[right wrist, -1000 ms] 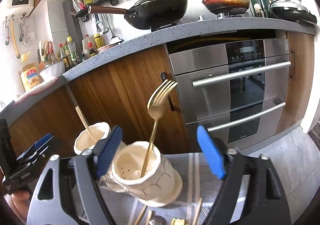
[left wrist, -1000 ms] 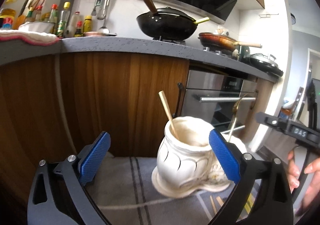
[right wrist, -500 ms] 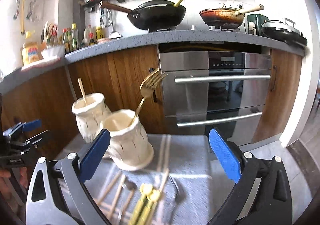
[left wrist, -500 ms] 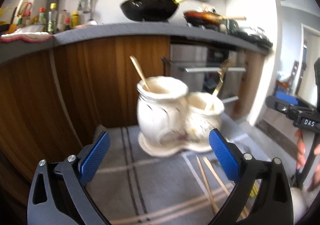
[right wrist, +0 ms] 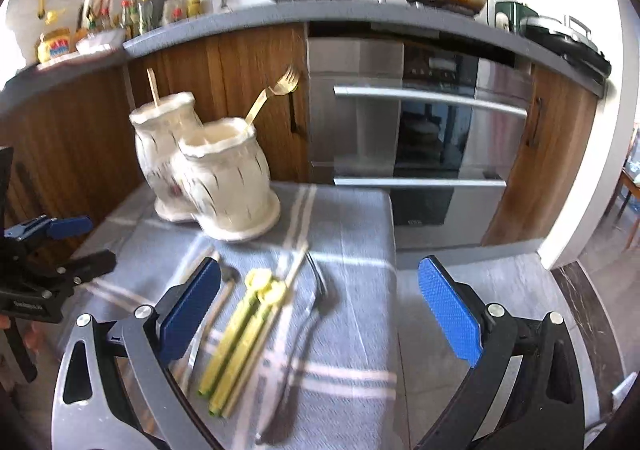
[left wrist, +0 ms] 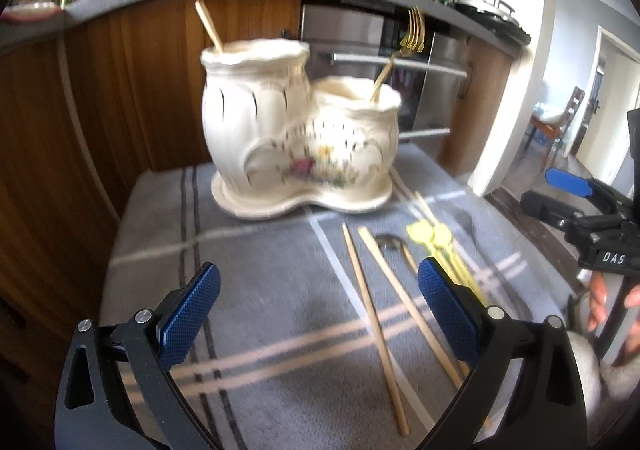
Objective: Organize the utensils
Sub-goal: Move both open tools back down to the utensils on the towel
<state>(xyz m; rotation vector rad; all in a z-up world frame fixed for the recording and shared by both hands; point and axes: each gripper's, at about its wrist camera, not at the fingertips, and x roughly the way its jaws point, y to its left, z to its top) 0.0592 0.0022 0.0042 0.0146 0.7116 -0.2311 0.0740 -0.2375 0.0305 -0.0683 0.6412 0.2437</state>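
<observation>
Standing idle with jaws spread and empty, left gripper (left wrist: 318, 300) and right gripper (right wrist: 320, 300) hover over loose chopsticks (left wrist: 374, 314) and yellow spoons (right wrist: 244, 324) on the cloth (left wrist: 256, 290); risk: a careless reach toppling the twin-pot holder (left wrist: 296, 129).

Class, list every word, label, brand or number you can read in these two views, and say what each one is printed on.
"DAS": white letters on the black body of the right gripper, seen in the left wrist view.
White print on the left gripper body: too blurred to read.
Yellow jar label and oven panel markings: too blurred to read.
</observation>
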